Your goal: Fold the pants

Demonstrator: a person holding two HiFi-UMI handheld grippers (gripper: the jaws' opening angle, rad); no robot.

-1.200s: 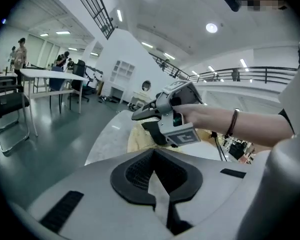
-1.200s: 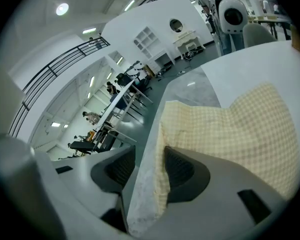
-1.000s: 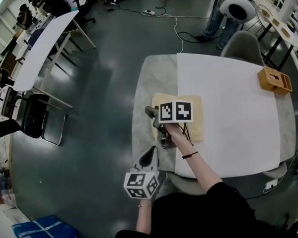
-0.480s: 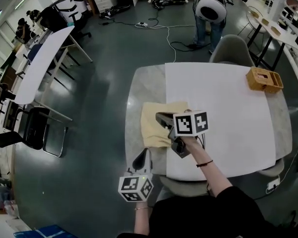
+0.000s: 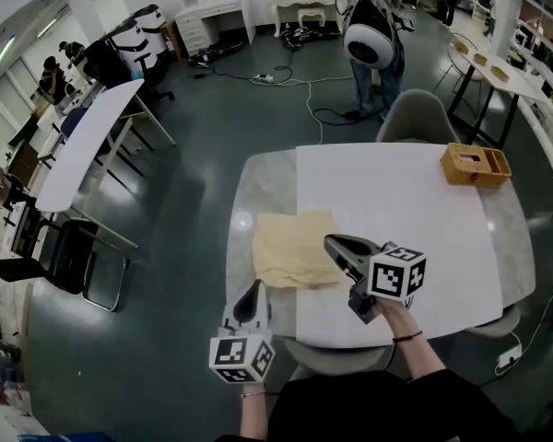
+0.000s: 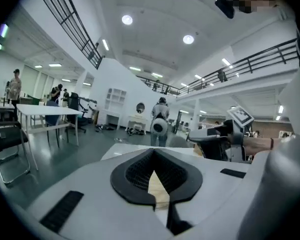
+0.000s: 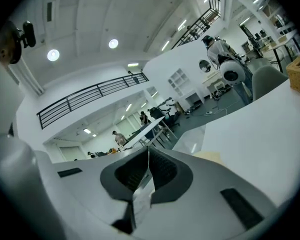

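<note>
Since the pants (image 5: 293, 247) lie as a flat folded square on the table (image 5: 424, 191), ahead of my left claw (image 5: 255, 288) and beside my right claw (image 5: 333, 242), folding looks done or nearly so. My right claw has just been closing on nothing, and the left is closed and empty too.

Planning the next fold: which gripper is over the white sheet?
The right gripper, by the pants; the left gripper hangs at the table's near corner, off the sheet.
</note>
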